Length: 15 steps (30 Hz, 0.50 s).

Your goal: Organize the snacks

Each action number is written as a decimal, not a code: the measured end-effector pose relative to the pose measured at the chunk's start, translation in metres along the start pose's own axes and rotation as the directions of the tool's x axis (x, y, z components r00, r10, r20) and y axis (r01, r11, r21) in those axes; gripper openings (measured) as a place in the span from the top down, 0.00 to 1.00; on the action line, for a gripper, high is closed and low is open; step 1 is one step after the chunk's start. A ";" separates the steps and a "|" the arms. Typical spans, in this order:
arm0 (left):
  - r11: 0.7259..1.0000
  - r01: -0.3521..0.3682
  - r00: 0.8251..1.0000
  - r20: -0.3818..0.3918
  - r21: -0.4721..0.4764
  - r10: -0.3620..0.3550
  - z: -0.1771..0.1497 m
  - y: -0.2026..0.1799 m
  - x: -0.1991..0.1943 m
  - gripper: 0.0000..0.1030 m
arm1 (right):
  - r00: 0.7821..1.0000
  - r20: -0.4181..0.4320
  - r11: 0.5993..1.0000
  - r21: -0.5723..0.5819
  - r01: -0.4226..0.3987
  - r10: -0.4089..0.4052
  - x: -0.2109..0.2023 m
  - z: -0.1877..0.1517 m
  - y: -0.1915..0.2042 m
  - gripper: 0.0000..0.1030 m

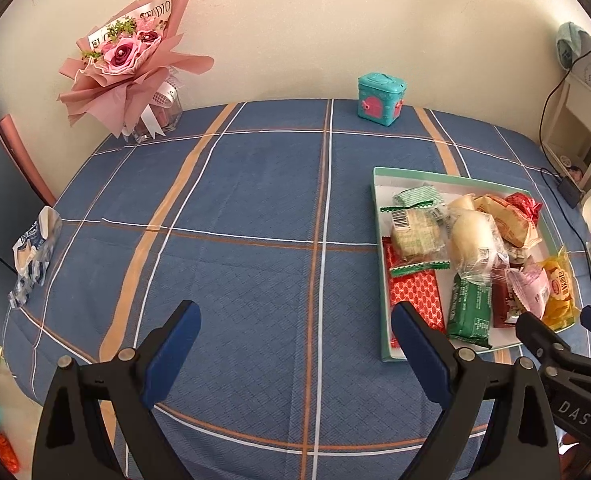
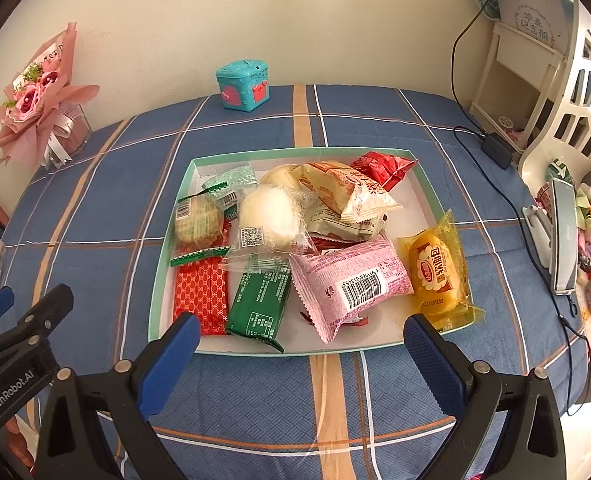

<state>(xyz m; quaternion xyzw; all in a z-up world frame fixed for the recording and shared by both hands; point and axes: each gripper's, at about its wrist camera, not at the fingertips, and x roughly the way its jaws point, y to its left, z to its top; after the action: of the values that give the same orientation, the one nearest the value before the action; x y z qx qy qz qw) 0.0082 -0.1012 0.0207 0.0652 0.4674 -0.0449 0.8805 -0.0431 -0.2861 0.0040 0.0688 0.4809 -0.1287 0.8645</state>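
Apparently near done: all wrapped snacks visible sit piled in the shallow green-rimmed tray [image 2: 163, 248] on the blue plaid tablecloth [image 1: 235, 208]. Contents incl. pink packet w/ barcode [image 2: 351, 280], yellow bread packet [image 2: 435, 276], green bar [image 2: 259, 308], red patterned pouch [image 2: 201, 300], clear-wrapped white bun [image 2: 267, 216], red packet [image 2: 383, 166] at far corner. Pile is loose, overlapping, not sorted by type; whether tidying inside the tray is left, can't judge. One crumpled blue-white wrapper [image 1: 35, 252] lies at the cloth's left edge, well apart from the tray; snack or rubbish, can't tell.

Left gripper [image 1: 295, 336]: jaws wide apart, nothing between, pitched down over bare cloth just left of the tray. Right gripper [image 2: 301, 344]: jaws also wide, empty, angled down at the tray's near rim; tips frame the near edge w/o touching any packet. The two tools sit side by side, close.

Non-task items: pink bouquet [image 1: 131, 56], teal toy box [image 1: 380, 98] by the wall.
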 end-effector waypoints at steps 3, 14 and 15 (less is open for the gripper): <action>1.000 -0.011 1.000 0.011 0.010 0.011 0.000 -0.004 -0.003 0.06 | 1.000 0.000 1.000 -0.003 0.001 -0.001 -0.001 0.000 0.000 0.00; 0.999 -0.045 0.999 0.001 0.024 0.045 0.001 -0.010 -0.002 0.06 | 1.000 -0.010 1.000 -0.009 0.012 -0.012 0.002 0.000 0.001 0.00; 0.999 -0.040 0.999 0.001 0.022 0.040 0.001 -0.009 -0.002 0.06 | 1.000 -0.011 1.000 -0.009 0.012 -0.012 0.002 0.000 0.001 0.00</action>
<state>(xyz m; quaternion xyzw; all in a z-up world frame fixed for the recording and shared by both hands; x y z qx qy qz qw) 0.0068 -0.1107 0.0224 0.0842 0.4654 -0.0325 0.8805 -0.0417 -0.2852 0.0026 0.0627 0.4867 -0.1313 0.8614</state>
